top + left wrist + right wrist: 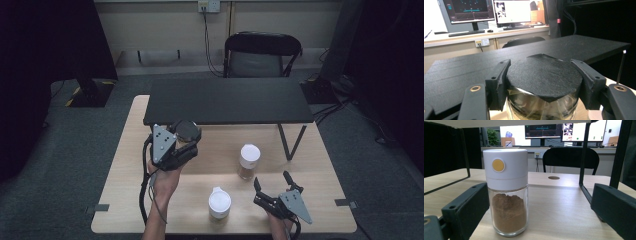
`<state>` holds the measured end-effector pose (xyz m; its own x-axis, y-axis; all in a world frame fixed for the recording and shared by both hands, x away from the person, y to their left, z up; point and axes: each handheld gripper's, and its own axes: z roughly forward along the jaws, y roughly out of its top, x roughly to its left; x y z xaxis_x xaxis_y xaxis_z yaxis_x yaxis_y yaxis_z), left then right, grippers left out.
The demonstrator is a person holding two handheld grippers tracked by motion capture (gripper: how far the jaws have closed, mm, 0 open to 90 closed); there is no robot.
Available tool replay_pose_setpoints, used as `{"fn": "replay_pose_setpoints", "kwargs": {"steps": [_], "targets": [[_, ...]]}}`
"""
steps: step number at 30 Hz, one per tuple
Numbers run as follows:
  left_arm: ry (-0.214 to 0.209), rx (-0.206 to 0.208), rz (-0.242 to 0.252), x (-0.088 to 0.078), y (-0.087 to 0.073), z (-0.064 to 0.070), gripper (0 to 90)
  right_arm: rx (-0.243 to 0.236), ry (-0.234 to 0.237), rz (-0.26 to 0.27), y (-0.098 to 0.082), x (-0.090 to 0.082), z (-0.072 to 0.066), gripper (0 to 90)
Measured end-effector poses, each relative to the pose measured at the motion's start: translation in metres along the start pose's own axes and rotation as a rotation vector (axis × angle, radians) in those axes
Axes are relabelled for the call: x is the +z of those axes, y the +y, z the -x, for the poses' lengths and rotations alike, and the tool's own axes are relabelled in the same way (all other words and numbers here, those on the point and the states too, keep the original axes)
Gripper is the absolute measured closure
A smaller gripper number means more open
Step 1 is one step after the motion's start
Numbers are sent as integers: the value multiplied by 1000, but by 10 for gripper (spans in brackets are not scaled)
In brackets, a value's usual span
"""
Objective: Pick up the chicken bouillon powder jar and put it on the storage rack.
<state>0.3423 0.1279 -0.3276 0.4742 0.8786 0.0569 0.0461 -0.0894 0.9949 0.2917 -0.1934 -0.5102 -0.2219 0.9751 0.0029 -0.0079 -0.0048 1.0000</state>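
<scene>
My left gripper (186, 142) is shut on a glass jar with a black lid (544, 77), held in the air just in front of the black shelf (227, 100); its pads (499, 80) press the lid's sides. A white-lidded glass jar of brown powder (507, 192) stands on the wooden table (310, 170); the same jar (248, 161) is mid-table in the high view. My right gripper (275, 185) rests open near the front right, aimed at that jar, with nothing between its jaws. A second white-lidded jar (219, 202) stands near the front edge.
The black shelf on thin metal legs (290, 142) spans the back half of the table. A black chair (262, 52) stands behind it. Monitors and a desk (474, 15) line the far wall. A round hole (553, 177) is in the tabletop.
</scene>
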Motion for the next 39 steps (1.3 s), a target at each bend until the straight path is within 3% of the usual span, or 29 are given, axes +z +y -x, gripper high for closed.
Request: {"fn": "replay_pose_setpoints", "kwargs": {"steps": [13,27,33,39], "targets": [[12,-16,18,-1,19,-9,352,2,-2,0,0,0,0,9],[26,19,33,1,43,-14,352,2,0,1,0,0,0,9],[15,-11,40,4,51,-22,352,1,1,0,0,0,0,9],[19,-6,46,11,55,-27,352,2,1,0,0,0,0,9]]}}
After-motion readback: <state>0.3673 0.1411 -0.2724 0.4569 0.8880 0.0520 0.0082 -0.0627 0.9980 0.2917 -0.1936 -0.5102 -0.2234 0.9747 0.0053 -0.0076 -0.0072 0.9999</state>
